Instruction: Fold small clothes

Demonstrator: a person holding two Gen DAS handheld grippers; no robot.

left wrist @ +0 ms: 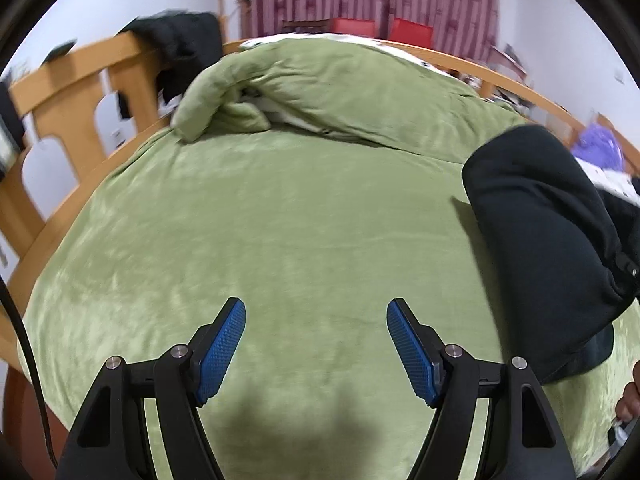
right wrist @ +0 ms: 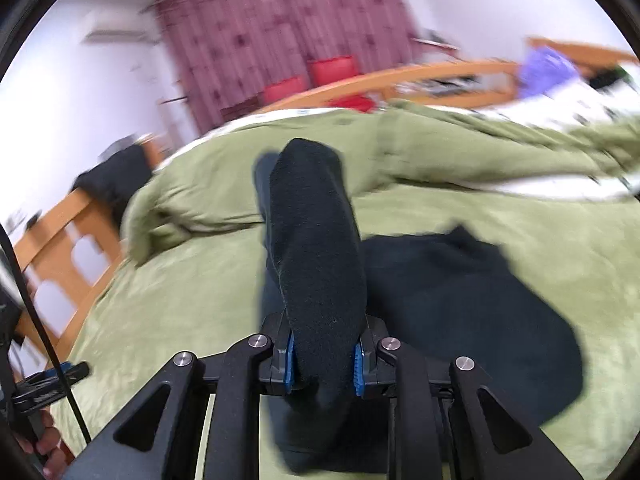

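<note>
A small black garment (right wrist: 316, 240) is clamped between the blue pads of my right gripper (right wrist: 323, 362), which is shut on a thick fold of it that rises away from the camera. The rest of the garment (right wrist: 472, 304) lies on the green blanket to the right. In the left wrist view the same black garment (left wrist: 544, 232) hangs at the right, above the blanket. My left gripper (left wrist: 316, 312) is open and empty over bare green blanket, to the left of the garment.
The green blanket (left wrist: 280, 220) covers a bed with a wooden frame (left wrist: 72, 92); a bunched-up roll of it (left wrist: 320, 92) lies at the far side. Dark clothes (left wrist: 180, 48) hang on the headboard. Red chairs (right wrist: 320, 76) and a curtain stand behind.
</note>
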